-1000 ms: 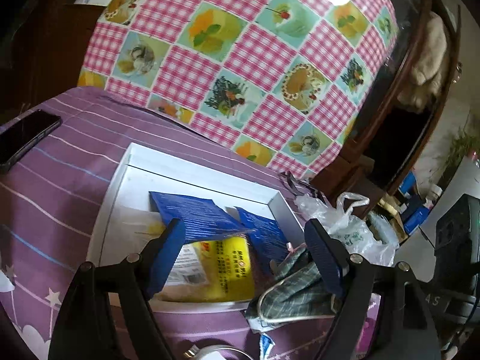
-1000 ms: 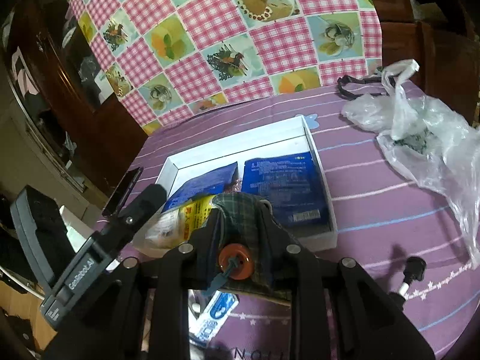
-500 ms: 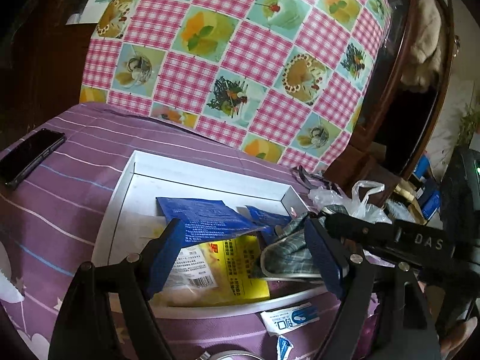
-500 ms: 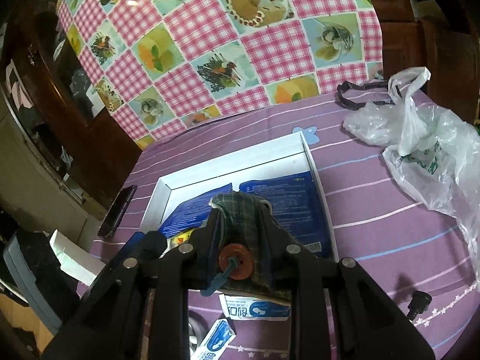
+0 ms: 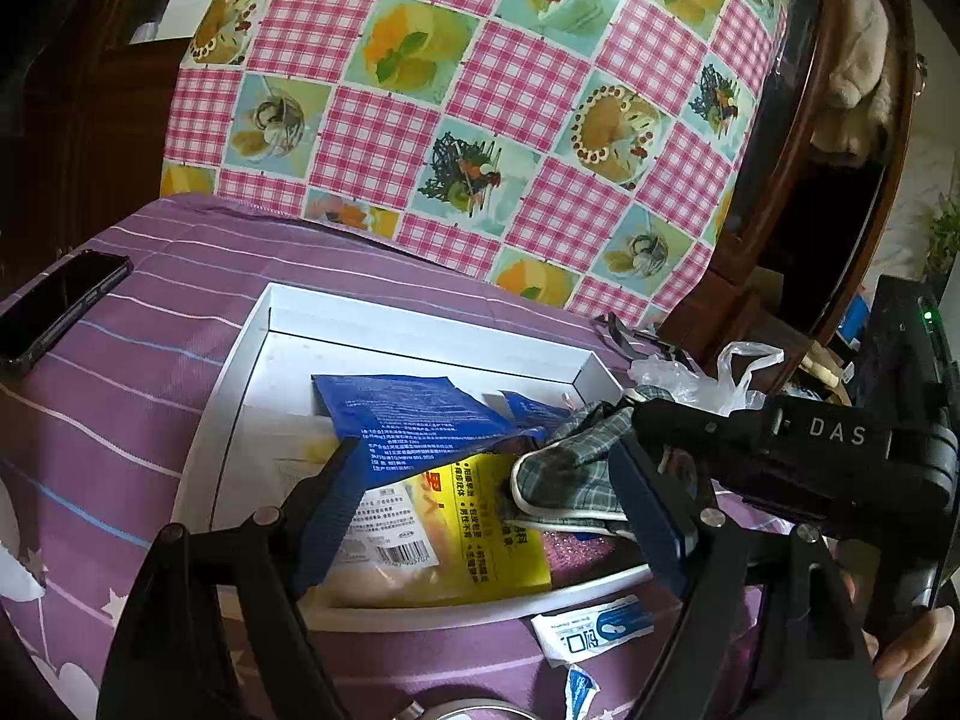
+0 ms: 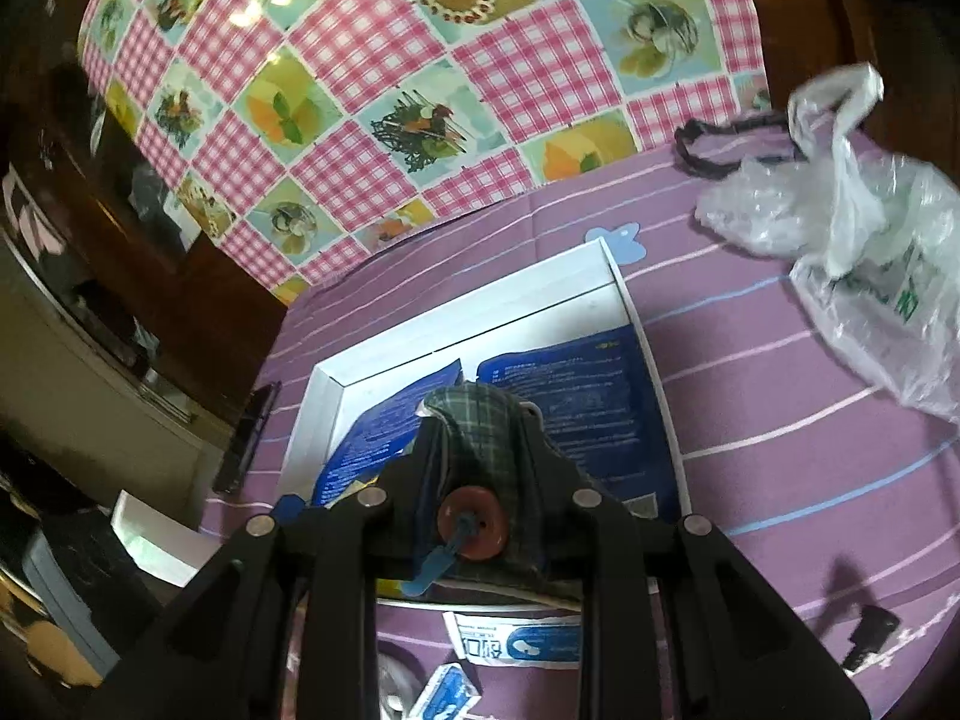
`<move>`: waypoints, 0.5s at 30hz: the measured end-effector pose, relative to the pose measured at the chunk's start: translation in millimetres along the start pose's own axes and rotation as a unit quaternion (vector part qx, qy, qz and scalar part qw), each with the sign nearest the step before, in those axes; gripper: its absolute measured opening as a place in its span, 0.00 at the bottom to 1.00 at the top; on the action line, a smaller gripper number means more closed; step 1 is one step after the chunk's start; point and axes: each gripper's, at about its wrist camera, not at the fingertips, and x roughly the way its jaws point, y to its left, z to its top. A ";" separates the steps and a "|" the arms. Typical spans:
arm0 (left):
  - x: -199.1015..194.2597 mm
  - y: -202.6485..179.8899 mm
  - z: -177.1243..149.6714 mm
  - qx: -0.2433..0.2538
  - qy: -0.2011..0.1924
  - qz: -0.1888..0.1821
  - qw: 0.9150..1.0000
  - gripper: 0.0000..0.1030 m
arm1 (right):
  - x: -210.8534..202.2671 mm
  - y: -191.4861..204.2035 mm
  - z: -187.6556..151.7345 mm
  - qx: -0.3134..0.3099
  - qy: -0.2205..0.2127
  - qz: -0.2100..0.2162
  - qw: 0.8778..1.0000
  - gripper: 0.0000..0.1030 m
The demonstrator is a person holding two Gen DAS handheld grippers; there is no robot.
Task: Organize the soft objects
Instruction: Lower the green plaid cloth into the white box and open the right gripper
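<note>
Right tool (image 6: 480,420) clenched on plaid cloth (image 6: 480,450), now carried fwd over white tray (image 5: 420,324).
Cloth above blue packets (image 6: 576,396), not yet dropped; left tool (image 5: 480,504) released, hovering at tray's near edge.

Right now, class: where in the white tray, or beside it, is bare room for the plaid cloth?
Bare: the white tray floor's far strip between back wall and blue packet; the purple cloth between tray and phone. Crowded: the near half, with yellow packet and plaid cloth.
</note>
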 end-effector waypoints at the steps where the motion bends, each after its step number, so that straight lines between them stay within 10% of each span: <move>1: -0.5 -0.4 -0.2 0.001 -0.001 0.001 1.000 0.80 | 1.0 -4.0 0.1 0.011 0.002 0.007 1.000 0.26; 15: 5.0 2.6 -1.9 -0.005 0.018 0.020 1.000 0.80 | 14.0 -12.6 0.0 0.033 0.028 -0.007 0.999 0.30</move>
